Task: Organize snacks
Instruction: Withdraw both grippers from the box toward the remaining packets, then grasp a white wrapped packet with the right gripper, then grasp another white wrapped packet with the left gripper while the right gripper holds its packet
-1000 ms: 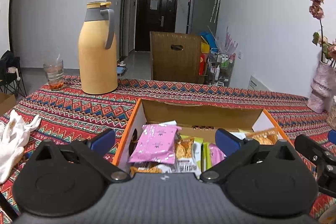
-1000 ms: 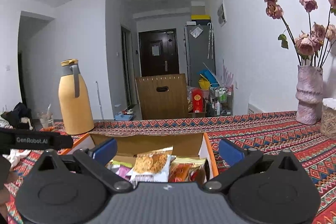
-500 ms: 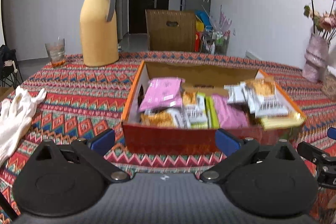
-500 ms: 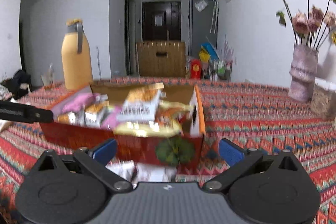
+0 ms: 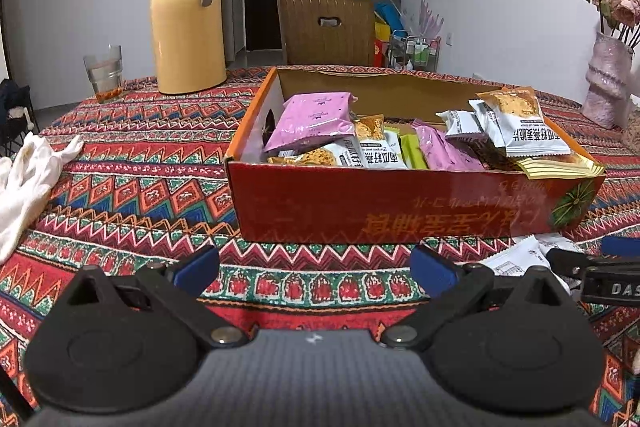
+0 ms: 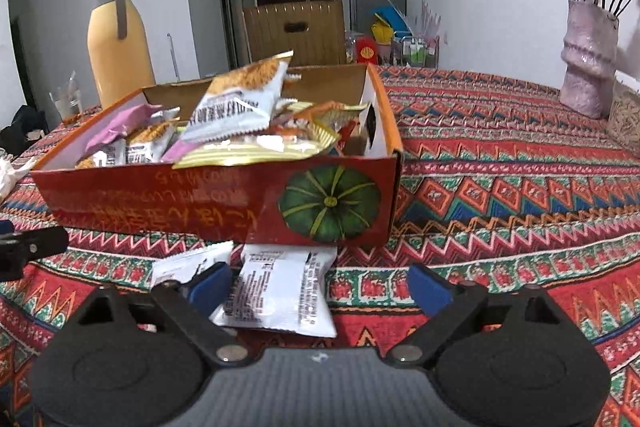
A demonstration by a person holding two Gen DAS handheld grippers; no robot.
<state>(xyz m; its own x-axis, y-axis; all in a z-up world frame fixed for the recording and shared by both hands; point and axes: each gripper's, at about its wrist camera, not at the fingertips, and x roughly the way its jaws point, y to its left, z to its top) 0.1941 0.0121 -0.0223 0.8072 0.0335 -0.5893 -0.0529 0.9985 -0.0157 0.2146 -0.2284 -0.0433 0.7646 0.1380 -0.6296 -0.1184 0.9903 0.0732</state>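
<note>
Right gripper (image 6: 318, 287) jaws closing, white snack packet (image 6: 280, 293) between, unpinched; should centre first; left gripper (image 5: 314, 269) open, empty

Directly ahead of both tongs, the box (image 5: 400, 203) walls off the far table (image 6: 520, 163), its heaped snacks (image 5: 516, 127) rising above the rim. Bare cloth lies open between the left tongs (image 5: 316, 273) and the box. A white packet (image 6: 280, 291) lies between the closing jaws of the right tongs (image 6: 320, 289), a second packet (image 6: 188, 263) beyond their left finger. Right of them, the cloth runs clear to the vase (image 6: 588, 63).
</note>
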